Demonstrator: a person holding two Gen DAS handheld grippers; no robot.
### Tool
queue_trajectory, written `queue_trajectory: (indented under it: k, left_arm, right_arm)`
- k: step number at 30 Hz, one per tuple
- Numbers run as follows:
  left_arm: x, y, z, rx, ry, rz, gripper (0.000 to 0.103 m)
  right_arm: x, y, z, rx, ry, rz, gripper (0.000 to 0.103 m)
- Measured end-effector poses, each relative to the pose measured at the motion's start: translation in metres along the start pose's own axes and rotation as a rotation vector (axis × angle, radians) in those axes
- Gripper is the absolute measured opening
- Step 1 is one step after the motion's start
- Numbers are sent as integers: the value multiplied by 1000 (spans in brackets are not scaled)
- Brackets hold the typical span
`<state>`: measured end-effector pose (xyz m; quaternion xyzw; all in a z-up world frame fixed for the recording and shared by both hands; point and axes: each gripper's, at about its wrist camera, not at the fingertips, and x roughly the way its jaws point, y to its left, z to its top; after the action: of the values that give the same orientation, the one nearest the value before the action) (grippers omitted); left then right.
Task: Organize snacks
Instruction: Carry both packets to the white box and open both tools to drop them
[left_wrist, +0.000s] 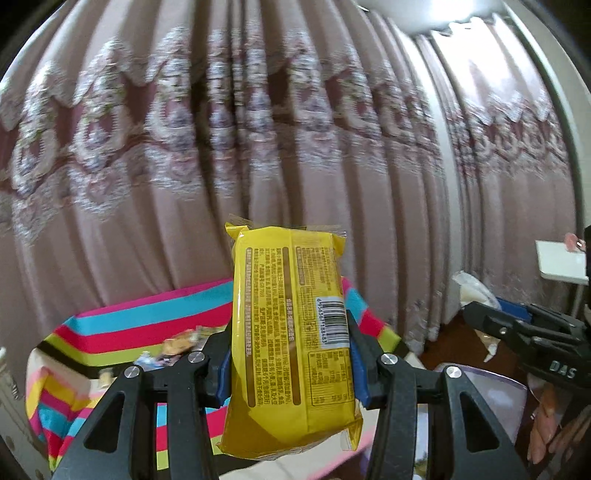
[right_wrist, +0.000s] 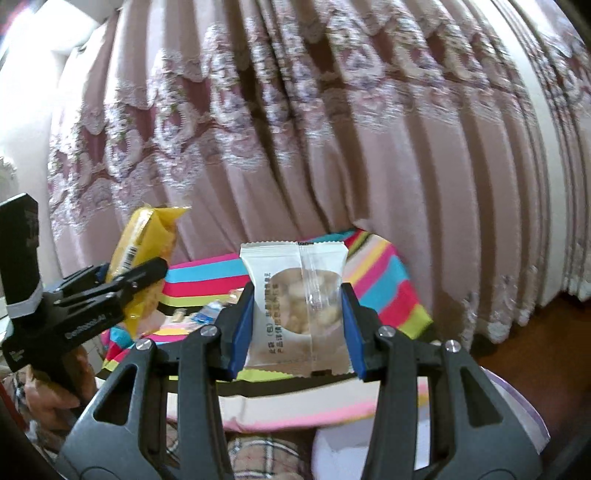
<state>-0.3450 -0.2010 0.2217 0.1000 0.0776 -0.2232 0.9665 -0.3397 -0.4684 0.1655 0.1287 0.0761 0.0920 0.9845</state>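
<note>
My left gripper (left_wrist: 290, 360) is shut on a yellow snack packet (left_wrist: 288, 332) that stands upright between its blue pads, printed back and barcode facing the camera. The right wrist view shows this same yellow packet (right_wrist: 147, 243) at the left, clamped in the left gripper (right_wrist: 125, 291). My right gripper (right_wrist: 297, 328) is shut on a white snack pouch (right_wrist: 295, 302) with a clear window showing pale pieces. In the left wrist view the right gripper (left_wrist: 480, 317) reaches in from the right edge; its pouch is hidden there. Both hang above a striped fabric box (left_wrist: 147, 325).
The rainbow-striped fabric box (right_wrist: 384, 280) holds several small snack packets (left_wrist: 177, 350). Pink lace-patterned curtains (left_wrist: 258, 147) fill the background. A white table (left_wrist: 557, 262) stands at the right, over brown wooden floor (right_wrist: 535, 332). A hand (right_wrist: 48, 398) grips the left tool; plaid cloth (right_wrist: 266, 458) lies below.
</note>
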Motion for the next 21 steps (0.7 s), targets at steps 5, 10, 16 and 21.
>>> queue_trajectory:
  k: [5, 10, 16, 21]
  left_arm:
    - [2, -40, 1, 69, 28, -100, 50]
    - [14, -83, -1, 126, 97, -228, 50]
    - [35, -137, -22, 199, 239, -401, 50]
    - [54, -167, -44, 233, 384, -508, 50]
  right_arm:
    - [-18, -32, -14, 43, 27, -91, 48]
    - [-34, -67, -32, 84, 96, -198, 48]
    - [-42, -99, -56, 131, 207, -298, 48]
    - [-37, -120, -76, 157, 324, -371, 48]
